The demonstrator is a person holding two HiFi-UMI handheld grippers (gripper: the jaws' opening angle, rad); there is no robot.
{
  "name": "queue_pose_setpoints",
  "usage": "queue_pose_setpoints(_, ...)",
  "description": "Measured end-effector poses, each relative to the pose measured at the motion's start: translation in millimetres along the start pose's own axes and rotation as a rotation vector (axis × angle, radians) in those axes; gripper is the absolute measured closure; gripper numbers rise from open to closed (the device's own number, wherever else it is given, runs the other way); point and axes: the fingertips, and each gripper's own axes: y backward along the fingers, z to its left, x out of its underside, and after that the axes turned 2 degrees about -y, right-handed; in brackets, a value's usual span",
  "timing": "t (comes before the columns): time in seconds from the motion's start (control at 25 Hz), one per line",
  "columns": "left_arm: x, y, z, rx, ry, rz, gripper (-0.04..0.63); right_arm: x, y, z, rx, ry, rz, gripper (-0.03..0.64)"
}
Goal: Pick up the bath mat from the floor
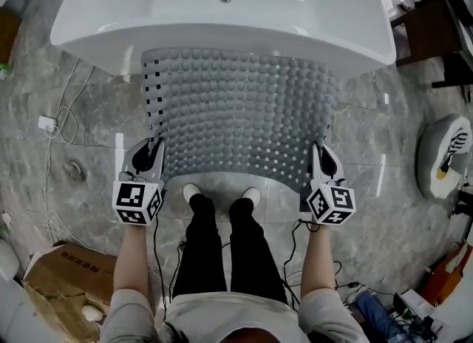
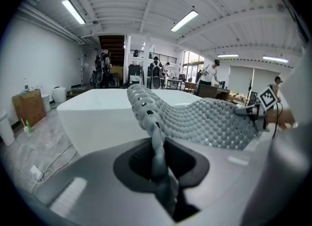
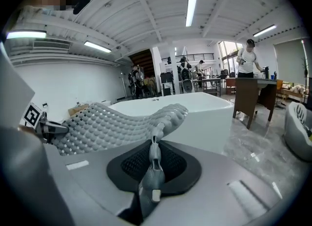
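A grey bubbled bath mat (image 1: 240, 116) hangs stretched between my two grippers, lifted off the floor in front of the white bathtub (image 1: 222, 9). My left gripper (image 1: 151, 158) is shut on the mat's near left corner; in the left gripper view the mat's edge (image 2: 155, 137) runs pinched between the jaws. My right gripper (image 1: 321, 162) is shut on the near right corner, and the mat's edge (image 3: 153, 157) is clamped between its jaws. The mat's far edge rises toward the tub's rim.
The person's shoes (image 1: 222, 195) stand on the grey marble floor below the mat. A cardboard box (image 1: 63, 279) lies at the lower left, cables and a socket (image 1: 48, 123) at the left. A white chair (image 1: 443, 153) and dark table (image 1: 436, 24) stand to the right.
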Motion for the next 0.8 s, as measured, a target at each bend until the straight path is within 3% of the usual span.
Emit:
queue_pose_setpoints(0.2, -60, 39, -8, -0.008, -0.016, -0.029, 0.548, -56, 40, 4, -0.002, -0.006, -0.026, 0.578)
queue_pose_setpoints(0.8, -171, 112, -13, -0.01, -0.039, -0.12, 0.548, -177, 112, 37, -0.018, 0.007, -0.123, 0.578)
